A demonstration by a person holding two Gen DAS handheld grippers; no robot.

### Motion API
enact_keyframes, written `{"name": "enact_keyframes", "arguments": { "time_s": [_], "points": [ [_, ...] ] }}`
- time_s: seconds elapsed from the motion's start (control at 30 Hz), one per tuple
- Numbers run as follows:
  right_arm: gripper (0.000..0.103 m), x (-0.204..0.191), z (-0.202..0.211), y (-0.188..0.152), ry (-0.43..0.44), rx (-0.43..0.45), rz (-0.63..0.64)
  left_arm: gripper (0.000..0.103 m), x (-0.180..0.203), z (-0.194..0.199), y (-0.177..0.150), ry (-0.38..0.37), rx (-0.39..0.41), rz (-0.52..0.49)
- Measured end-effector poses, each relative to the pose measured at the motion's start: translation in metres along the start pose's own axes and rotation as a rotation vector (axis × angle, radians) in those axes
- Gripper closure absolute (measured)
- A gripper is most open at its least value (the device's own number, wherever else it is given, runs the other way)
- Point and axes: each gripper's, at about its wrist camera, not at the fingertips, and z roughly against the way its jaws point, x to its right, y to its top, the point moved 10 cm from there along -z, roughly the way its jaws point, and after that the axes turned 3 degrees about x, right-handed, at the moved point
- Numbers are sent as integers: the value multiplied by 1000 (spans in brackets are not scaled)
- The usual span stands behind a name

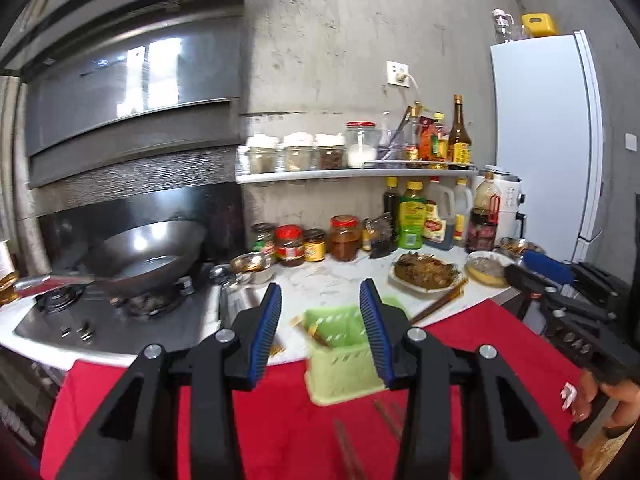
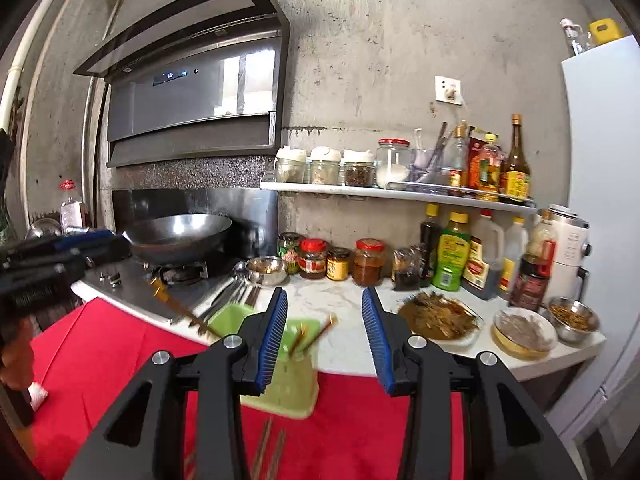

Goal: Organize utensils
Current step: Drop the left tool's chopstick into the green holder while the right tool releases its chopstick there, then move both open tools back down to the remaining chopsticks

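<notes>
A lived-in home kitchen: a wok (image 2: pixel 176 236) sits on a gas hob (image 1: pixel 120 312) under a range hood (image 2: pixel 192 100), jars and sauce bottles crowd a wall shelf (image 2: pixel 396 194) and the marble worktop (image 2: pixel 340 300), and a white fridge (image 1: pixel 548 140) stands beside them.

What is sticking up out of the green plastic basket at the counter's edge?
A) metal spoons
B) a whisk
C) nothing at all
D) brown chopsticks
D: in the right wrist view, thin brown chopsticks lean out of the top of the green basket, which stands where the white counter meets the red cloth.
</notes>
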Motion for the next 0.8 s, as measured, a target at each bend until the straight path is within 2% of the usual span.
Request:
{"name": "enact_keyframes", "arguments": {
  "time_s": [0.13,0.2,0.3,0.43,0.57,0.67,0.8],
  "points": [
    [62,-5,36,-43,10,-57,3,63,-12,32,-40,59,-48,-1],
    [62,-10,50,-69,23,-95,-1,63,-20,47,-75,102,-97,6],
    [62,-20,67,-117,44,-176,-13,63,-24,56,-123,115,-180,32],
    [62,-35,76,-165,64,-278,-21,63,-19,62,-188,93,-299,97],
    [63,-52,82,-214,97,-379,-23,63,-9,66,-239,64,-389,125],
    [71,-58,86,-234,103,-420,-20,63,-1,69,-259,54,-425,111],
    [81,-60,84,-246,104,-448,-36,63,5,71,-268,49,-439,103]
  ]
}}
